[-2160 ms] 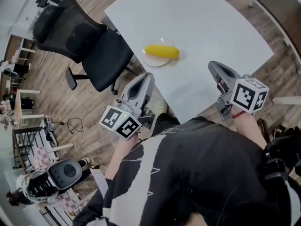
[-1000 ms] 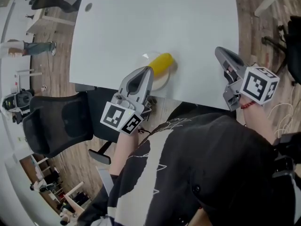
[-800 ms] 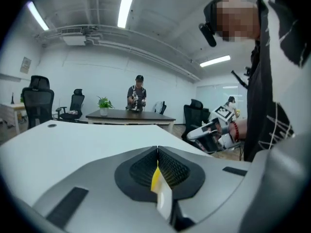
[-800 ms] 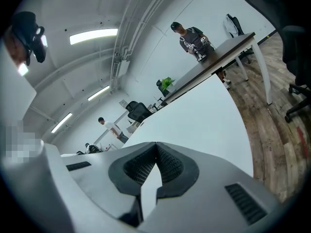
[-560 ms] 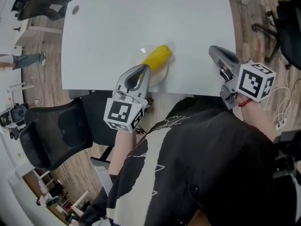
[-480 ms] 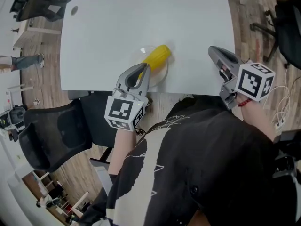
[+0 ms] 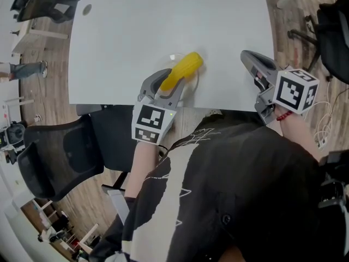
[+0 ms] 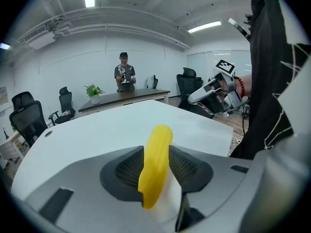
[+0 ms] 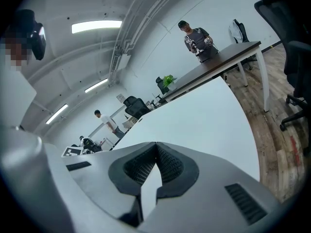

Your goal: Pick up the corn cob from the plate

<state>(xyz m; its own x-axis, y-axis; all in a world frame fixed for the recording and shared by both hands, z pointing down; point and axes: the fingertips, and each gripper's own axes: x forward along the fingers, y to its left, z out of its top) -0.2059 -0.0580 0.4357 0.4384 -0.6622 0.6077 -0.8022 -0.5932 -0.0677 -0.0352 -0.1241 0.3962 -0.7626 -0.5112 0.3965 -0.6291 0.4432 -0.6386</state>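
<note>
The yellow corn cob (image 7: 184, 69) lies slantwise on a pale plate (image 7: 192, 84) near the front edge of the white table. My left gripper (image 7: 163, 84) has come down on the cob's near end. Its jaws have just been opening and now stand one on each side of the cob (image 8: 155, 164), which fills the gap between the pads. I cannot see any squeeze on it. A bit of the white plate (image 8: 171, 198) shows under the cob. My right gripper (image 7: 248, 57) hovers over the table's right part, apart from the plate, its jaws (image 9: 156, 147) shut on nothing.
The white table (image 7: 163, 21) ends just in front of the plate. A black office chair (image 7: 60, 152) stands at the lower left below that edge. Across the room stand a dark desk with a plant (image 8: 95, 90), more chairs and a standing person (image 8: 124, 74).
My left gripper has dropped and rolled level over the cob's near end, and its jaws have gone from shut to spread around the cob. The right gripper has barely shifted.
</note>
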